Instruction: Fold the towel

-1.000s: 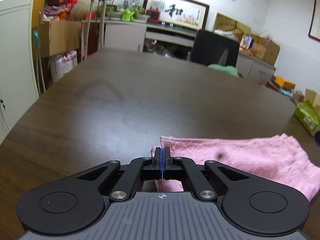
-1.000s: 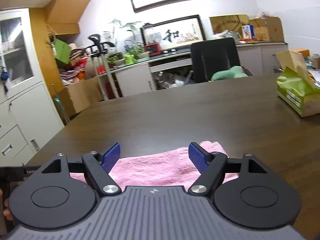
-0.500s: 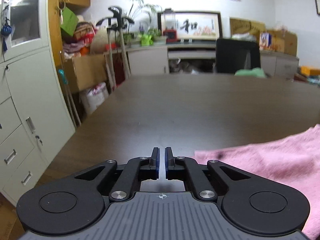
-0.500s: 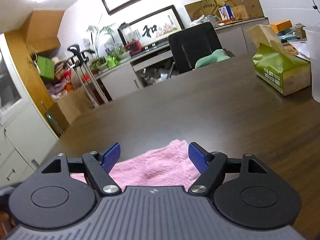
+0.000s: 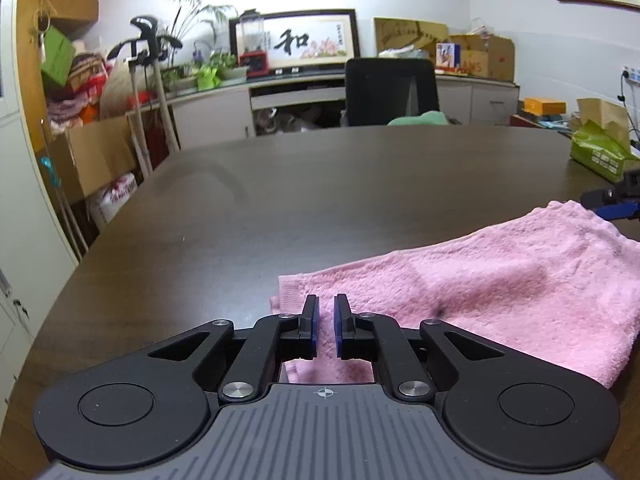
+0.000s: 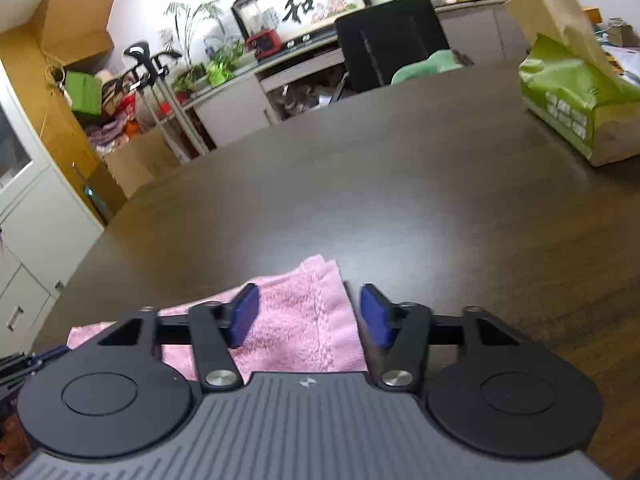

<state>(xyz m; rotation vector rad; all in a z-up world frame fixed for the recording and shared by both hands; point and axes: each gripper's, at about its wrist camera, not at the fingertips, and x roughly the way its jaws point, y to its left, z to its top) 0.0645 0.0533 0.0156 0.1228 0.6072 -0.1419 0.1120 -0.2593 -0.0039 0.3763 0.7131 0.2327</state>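
pink terry towel [image 5: 500, 280] lay flat on the dark wood table [image 5: 320, 184], lower right of the left wrist view and lower centre of the right wrist view [image 6: 304, 320]. it looked already doubled: layered edges showed at its near left corner and at the far corner in the right view.

left gripper [image 5: 326, 322] sat over the towel's left corner, jaws nearly together with a narrow gap between the blue pads, nothing pinched; released, barely parted. right gripper [image 6: 308, 314] was spread wide, its pads straddling the towel's right end, cloth between them but not clamped.

handling, judged: light, soft, limp cloth; no stiffness, would sag and drape when lifted, layers might slip apart. fuzzy pile should give the pads good friction. not fragile. best hold seemed the corners or hemmed edge, catching all layers at once, one gripper per end.

a dark smudge [image 5: 440, 311] marked the towel near the left gripper.

writing: framed calligraphy [image 5: 294, 42] on the back wall, upper centre, read "和". green tissue pack [image 6: 572, 100] at right carried print too small to read. cardboard box [image 5: 474, 65] lettering only partly legible, ending "ans".
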